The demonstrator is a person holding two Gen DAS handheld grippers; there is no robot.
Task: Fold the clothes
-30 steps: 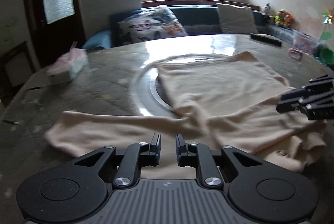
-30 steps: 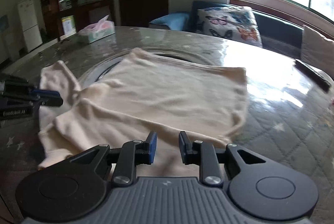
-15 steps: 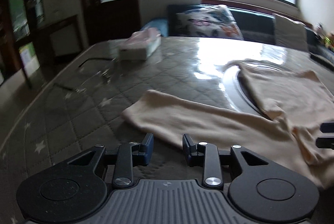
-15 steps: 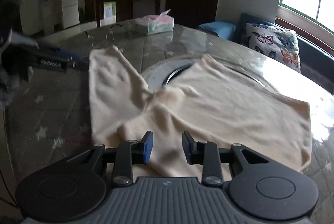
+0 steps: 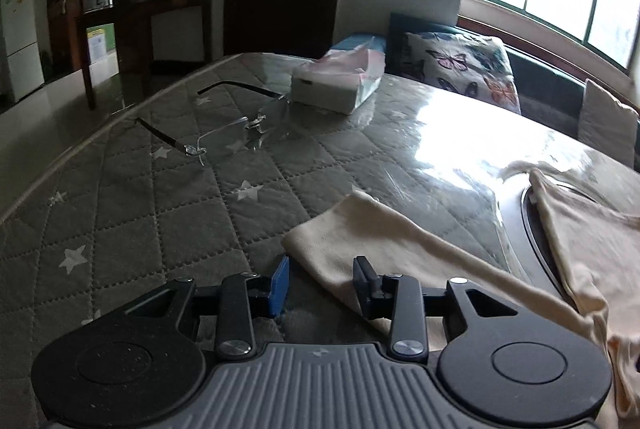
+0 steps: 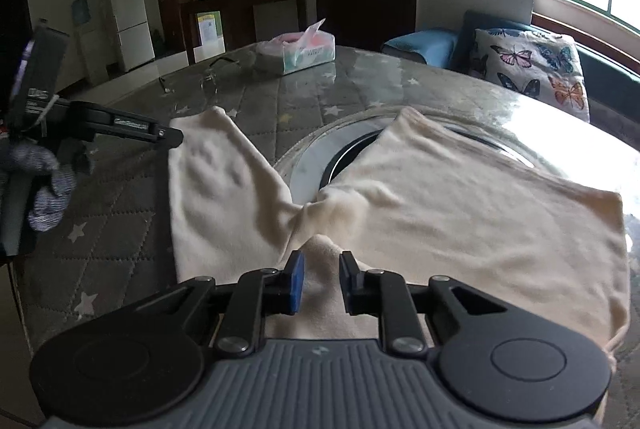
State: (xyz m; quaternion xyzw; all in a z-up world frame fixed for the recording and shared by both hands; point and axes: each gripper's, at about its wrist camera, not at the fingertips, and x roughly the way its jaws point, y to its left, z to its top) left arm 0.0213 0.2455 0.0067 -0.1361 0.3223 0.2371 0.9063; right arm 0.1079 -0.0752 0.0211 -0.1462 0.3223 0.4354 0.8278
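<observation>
A cream long-sleeved top (image 6: 460, 205) lies spread on the round table, its body over the turntable. One sleeve (image 5: 384, 241) stretches out to the left; it also shows in the right wrist view (image 6: 216, 189). My left gripper (image 5: 320, 283) is open, its jaws on either side of the sleeve's cuff corner, low over the cloth. It appears from the side in the right wrist view (image 6: 168, 137) at the sleeve end. My right gripper (image 6: 320, 279) is open and empty, just above the top's near edge at the armpit.
A pair of rimless glasses (image 5: 224, 141) and a tissue box (image 5: 336, 85) lie on the quilted grey table cover (image 5: 160, 221) beyond the sleeve. The turntable ring (image 6: 320, 161) sits mid-table. A sofa with a butterfly cushion (image 6: 532, 69) stands behind.
My left gripper has swung left along the sleeve to its cuff end and opened wider. My right gripper has turned left toward the armpit area.
</observation>
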